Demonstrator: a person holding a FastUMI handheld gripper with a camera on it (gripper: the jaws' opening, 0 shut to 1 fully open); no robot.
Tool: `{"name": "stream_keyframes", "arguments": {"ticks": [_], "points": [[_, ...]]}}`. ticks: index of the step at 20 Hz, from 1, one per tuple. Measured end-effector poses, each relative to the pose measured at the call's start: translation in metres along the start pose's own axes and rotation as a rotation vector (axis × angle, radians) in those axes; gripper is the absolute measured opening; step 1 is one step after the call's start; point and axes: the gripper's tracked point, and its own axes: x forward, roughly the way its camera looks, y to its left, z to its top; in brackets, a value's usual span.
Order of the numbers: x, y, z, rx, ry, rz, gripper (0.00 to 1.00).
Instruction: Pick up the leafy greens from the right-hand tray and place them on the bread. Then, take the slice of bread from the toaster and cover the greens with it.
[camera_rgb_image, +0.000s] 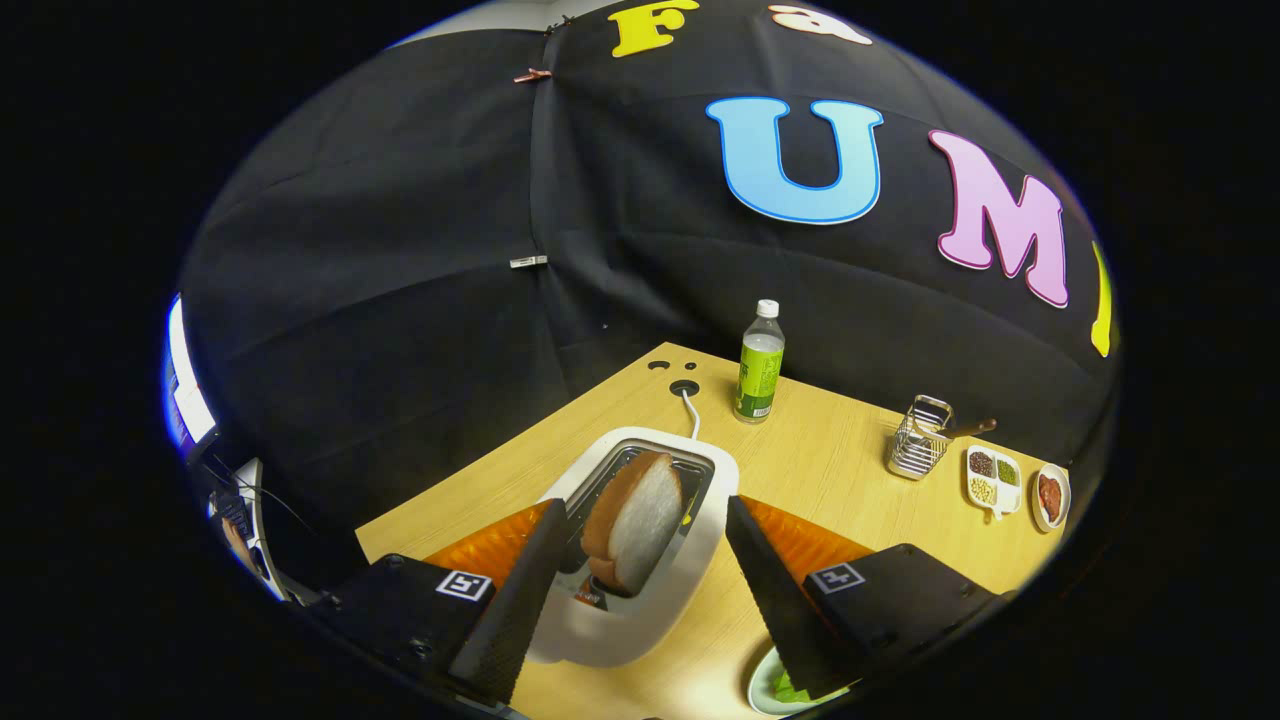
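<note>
A white toaster (700, 530) stands on the wooden table (830, 450), tilted in the view. A slice of bread (635, 520) with a brown crust sticks up out of its slot. My gripper (650, 515) is open, its two fingers straddling the toaster, one on each side, with the bread slice between them and touching neither. A pale green plate (768, 690) with a bit of leafy greens (790, 688) peeks out under the right finger (775, 590), mostly hidden.
Beyond the toaster stands a bottle with a green label (760, 365). To the right are a wire basket (918, 440), a small divided dish of beans (992, 480) and a small dish of red food (1050, 495). The toaster's white cord (690, 410) runs to a table hole.
</note>
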Motion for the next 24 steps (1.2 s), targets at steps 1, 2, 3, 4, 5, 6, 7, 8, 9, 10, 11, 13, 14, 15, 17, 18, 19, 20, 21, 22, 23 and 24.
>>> {"name": "stream_keyframes", "arguments": {"ticks": [1,2,3,4,5,6,7,8,9,10,11,13,14,15,17,18,19,20,21,22,23,24], "points": [[0.007,-0.001,-0.002,0.002,0.004,-0.01,0.99],[0.012,-0.002,-0.004,0.001,0.009,-0.017,0.99],[0.017,-0.005,-0.007,-0.002,0.018,-0.028,0.98],[0.021,-0.006,-0.011,0.0,0.03,-0.032,0.98],[0.026,-0.007,-0.015,0.005,0.043,-0.035,0.95],[0.03,-0.007,-0.019,0.014,0.054,-0.042,0.86],[0.032,-0.008,-0.018,0.023,0.055,-0.051,0.78],[0.031,-0.011,-0.016,0.031,0.045,-0.061,0.69],[0.032,-0.01,-0.014,0.051,0.048,-0.06,0.59],[0.032,-0.008,-0.016,0.075,0.061,-0.056,0.48],[0.032,-0.007,-0.018,0.092,0.073,-0.055,0.38],[0.03,-0.003,-0.017,0.103,0.081,-0.048,0.26],[0.031,-0.001,-0.018,0.101,0.084,-0.043,0.24],[0.03,0.0,-0.021,0.099,0.089,-0.036,0.22],[0.026,0.005,-0.018,0.094,0.089,-0.018,0.18],[0.027,0.005,-0.018,0.092,0.086,-0.01,0.17],[0.026,0.005,-0.016,0.094,0.083,-0.004,0.16],[0.023,0.003,-0.012,0.099,0.078,0.0,0.14],[0.02,0.003,-0.007,0.106,0.068,0.008,0.14],[0.016,0.002,0.001,0.111,0.054,0.01,0.14],[0.011,0.0,0.009,0.12,0.037,0.014,0.14],[0.003,-0.003,0.019,0.127,0.015,0.014,0.13]]}}
